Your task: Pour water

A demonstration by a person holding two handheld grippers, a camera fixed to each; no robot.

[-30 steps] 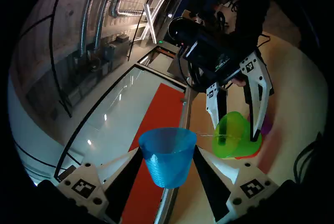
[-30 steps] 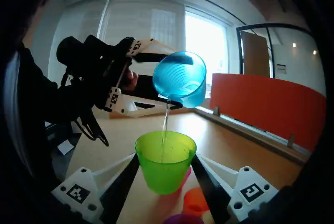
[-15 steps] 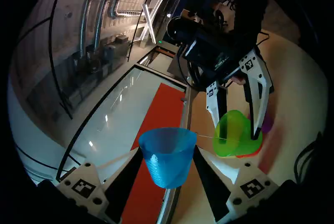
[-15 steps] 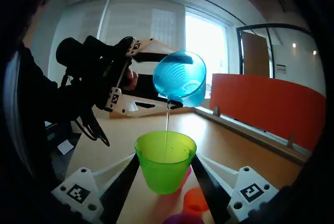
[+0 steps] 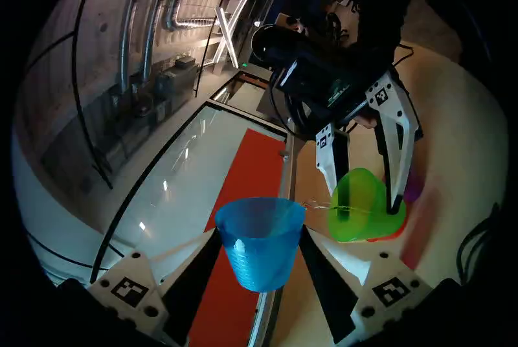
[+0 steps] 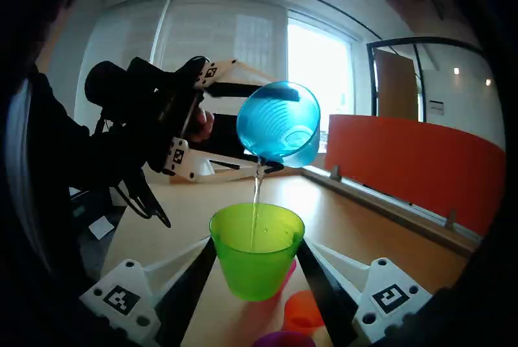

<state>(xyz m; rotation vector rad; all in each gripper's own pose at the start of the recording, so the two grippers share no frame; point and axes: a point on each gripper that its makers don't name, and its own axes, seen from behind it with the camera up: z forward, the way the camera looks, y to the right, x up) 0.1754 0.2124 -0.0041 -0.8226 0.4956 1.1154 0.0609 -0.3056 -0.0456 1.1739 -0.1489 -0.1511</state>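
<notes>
Left gripper point(image 5: 259, 234) clamped on blue cup point(image 5: 259, 263), both fingers on its sides, cup tipped. Thin water stream point(image 6: 257, 195) drops into green cup point(image 6: 256, 269), squeezed between right gripper point(image 6: 256, 243) fingers over table point(image 6: 362, 224). Water level in green cup hard to read tbh. Orange cup point(image 6: 303, 311) half hidden behind it, purple cup point(image 6: 285, 339) cut off at bottom edge.

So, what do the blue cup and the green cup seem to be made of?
Blue cup: probably thin translucent plastic, glossy; light passes through its wall and ring-shaped ridges show inside. Green cup: probably the same kind of translucent plastic, smooth with a slight sheen; its wall glows against the light.
</notes>
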